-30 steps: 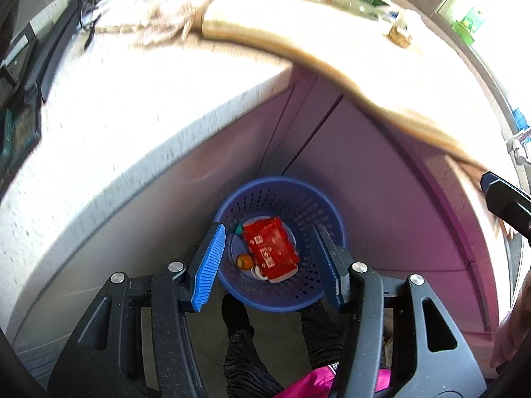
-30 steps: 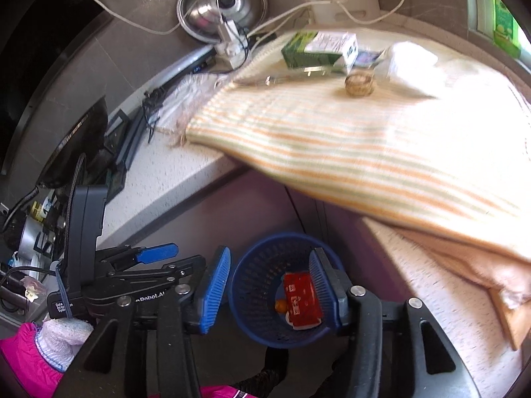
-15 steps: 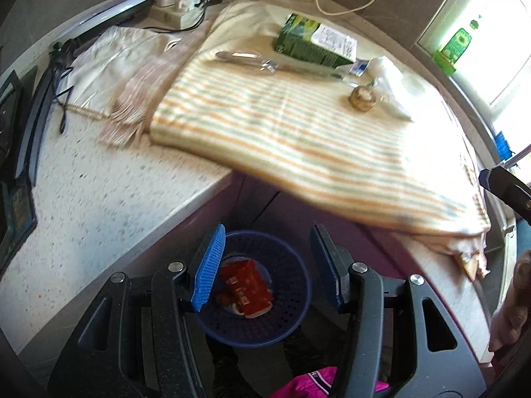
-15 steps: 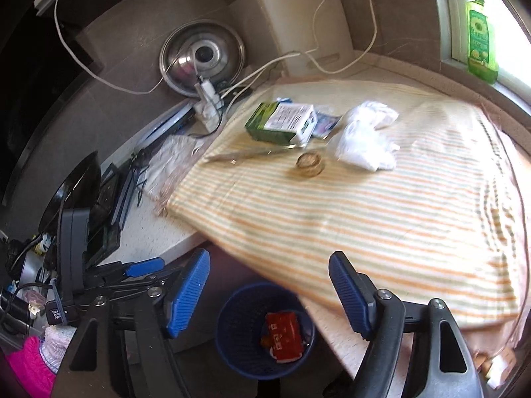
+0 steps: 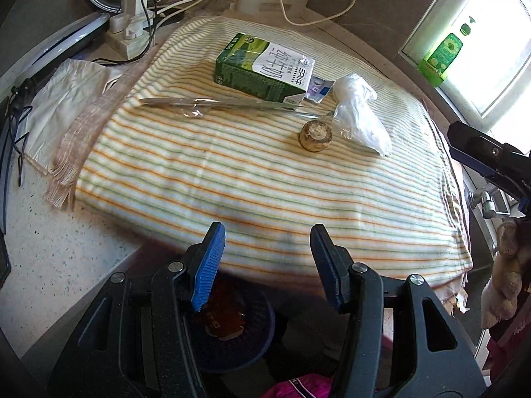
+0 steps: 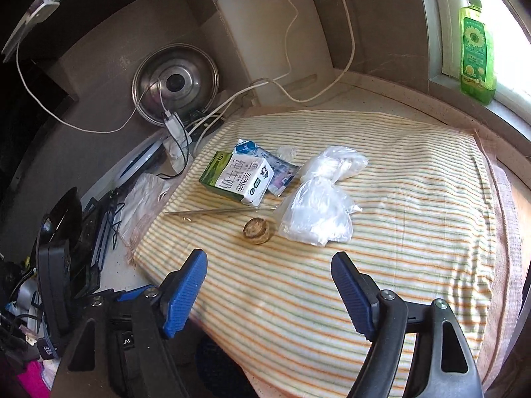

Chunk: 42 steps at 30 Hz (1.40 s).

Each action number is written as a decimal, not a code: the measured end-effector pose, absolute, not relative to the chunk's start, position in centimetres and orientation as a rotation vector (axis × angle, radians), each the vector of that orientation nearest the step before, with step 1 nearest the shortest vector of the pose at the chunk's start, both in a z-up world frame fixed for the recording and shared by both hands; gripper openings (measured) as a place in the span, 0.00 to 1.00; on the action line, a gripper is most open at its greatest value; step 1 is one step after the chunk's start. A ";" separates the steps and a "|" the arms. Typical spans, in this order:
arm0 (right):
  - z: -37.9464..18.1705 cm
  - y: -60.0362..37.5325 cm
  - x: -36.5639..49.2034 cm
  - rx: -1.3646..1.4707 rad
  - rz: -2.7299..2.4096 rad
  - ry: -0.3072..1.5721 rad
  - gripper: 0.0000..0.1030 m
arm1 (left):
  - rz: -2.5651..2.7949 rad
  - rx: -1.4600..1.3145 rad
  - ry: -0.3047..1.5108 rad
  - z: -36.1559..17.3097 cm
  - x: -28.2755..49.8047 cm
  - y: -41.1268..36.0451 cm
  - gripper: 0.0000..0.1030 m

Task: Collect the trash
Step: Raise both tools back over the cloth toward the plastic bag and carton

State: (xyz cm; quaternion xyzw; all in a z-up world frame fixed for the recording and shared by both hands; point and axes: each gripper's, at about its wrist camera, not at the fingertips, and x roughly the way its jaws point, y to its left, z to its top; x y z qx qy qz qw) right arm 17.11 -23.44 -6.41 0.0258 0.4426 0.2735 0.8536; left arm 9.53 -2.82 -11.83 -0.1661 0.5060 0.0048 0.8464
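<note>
I am holding my left claw (image 5: 265, 265) apart and empty over the near edge of the striped cloth (image 5: 265, 179), the blue bin (image 5: 232, 341) sitting below it. My right claw (image 6: 268, 285) is gaping wide too. Ahead of both are lying a brown stub (image 6: 256, 230), crumpled plastic bag (image 6: 318, 212) and milk carton (image 6: 237, 179).

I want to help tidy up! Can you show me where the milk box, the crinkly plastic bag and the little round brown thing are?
milk carton (image 5: 265, 66), left wrist view, on its white printed top face.
plastic bag (image 6: 315, 209), right wrist view, on its crumpled middle.
round brown piece (image 6: 256, 230), right wrist view, on its top.
</note>
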 end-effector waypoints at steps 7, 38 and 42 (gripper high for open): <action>-7.1 -23.7 21.1 0.035 0.596 0.975 0.77 | 0.012 -0.361 1.062 -12.0 12.3 -4.3 0.53; -13.2 -21.6 33.9 0.163 0.614 1.224 0.76 | 0.034 -0.358 1.115 -15.1 21.3 -7.8 0.53; -13.9 -21.3 34.4 0.156 0.594 1.236 0.74 | 0.038 -0.368 1.111 -15.2 21.3 -7.8 0.53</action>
